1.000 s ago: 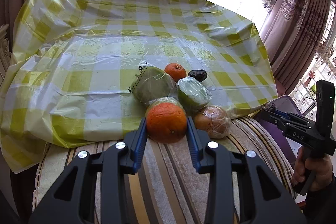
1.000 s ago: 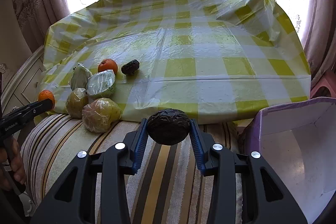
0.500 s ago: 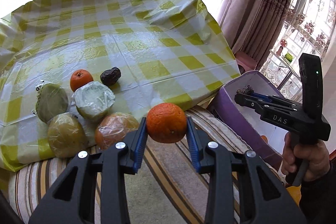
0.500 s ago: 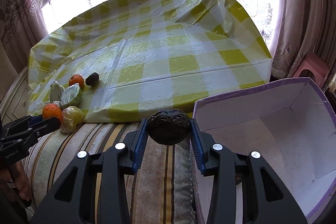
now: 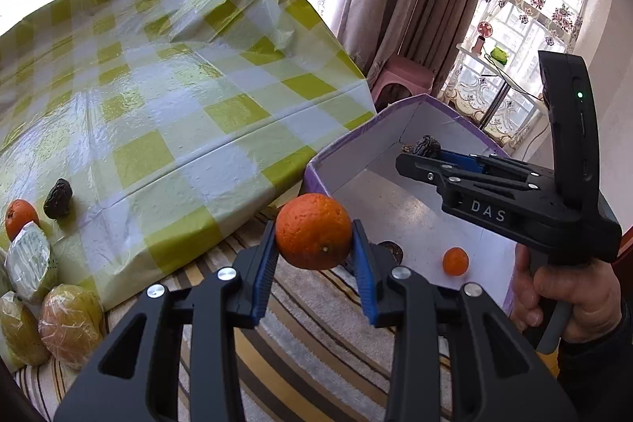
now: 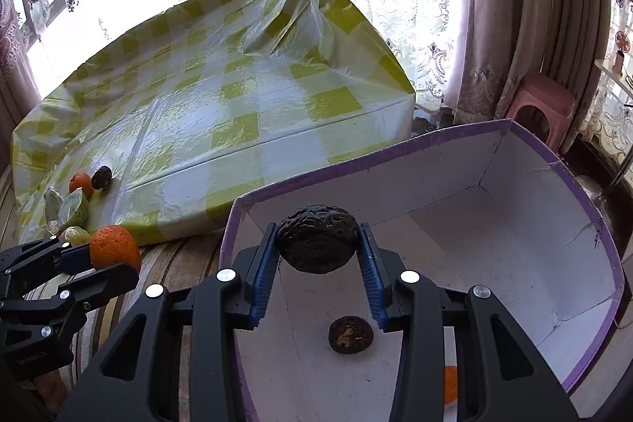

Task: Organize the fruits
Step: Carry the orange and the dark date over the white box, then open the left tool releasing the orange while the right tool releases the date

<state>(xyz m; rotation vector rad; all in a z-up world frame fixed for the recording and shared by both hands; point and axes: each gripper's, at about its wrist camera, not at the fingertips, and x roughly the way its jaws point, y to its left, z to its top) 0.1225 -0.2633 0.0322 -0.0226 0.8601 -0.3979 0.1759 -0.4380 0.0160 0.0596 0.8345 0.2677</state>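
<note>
— While both grippers are loaded, which is nearer the box [image 6: 585,208]?
— The right gripper [image 6: 318,263], clamped on 1 dark wrinkled fruit [image 6: 316,238], is held over the interior. The left gripper [image 5: 314,258], pinching 1 orange [image 5: 313,231], is seen short of the near wall; the box lies ahead, rightward.
</note>
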